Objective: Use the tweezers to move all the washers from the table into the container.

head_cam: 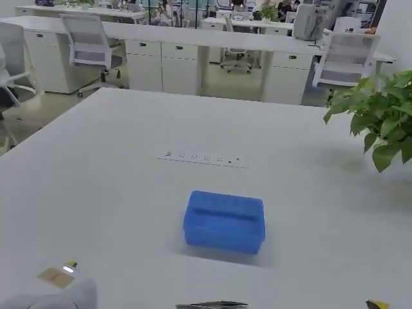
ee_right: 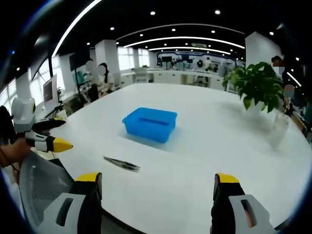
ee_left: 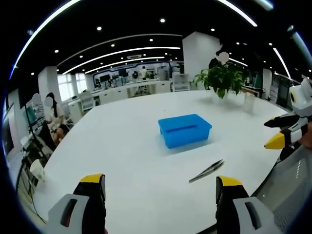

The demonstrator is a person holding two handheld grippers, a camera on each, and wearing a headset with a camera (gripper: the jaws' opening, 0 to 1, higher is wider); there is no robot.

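Currently left tongs [ee_left: 160,181] and right tongs [ee_right: 157,178] gape empty; slim metal tweezers [ee_left: 207,171] lie near a rectangular blue plastic container [head_cam: 224,221].

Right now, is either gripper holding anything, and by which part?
Nothing is held. The left gripper and right gripper are both open and empty; the tweezers lie free on the table before the blue container.

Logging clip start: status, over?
Left gripper, right gripper open, empty. Thin metal tweezers lying on white table, untouched. Blue rectangular plastic container upright; small washers rowed beyond it. Nothing in the way.
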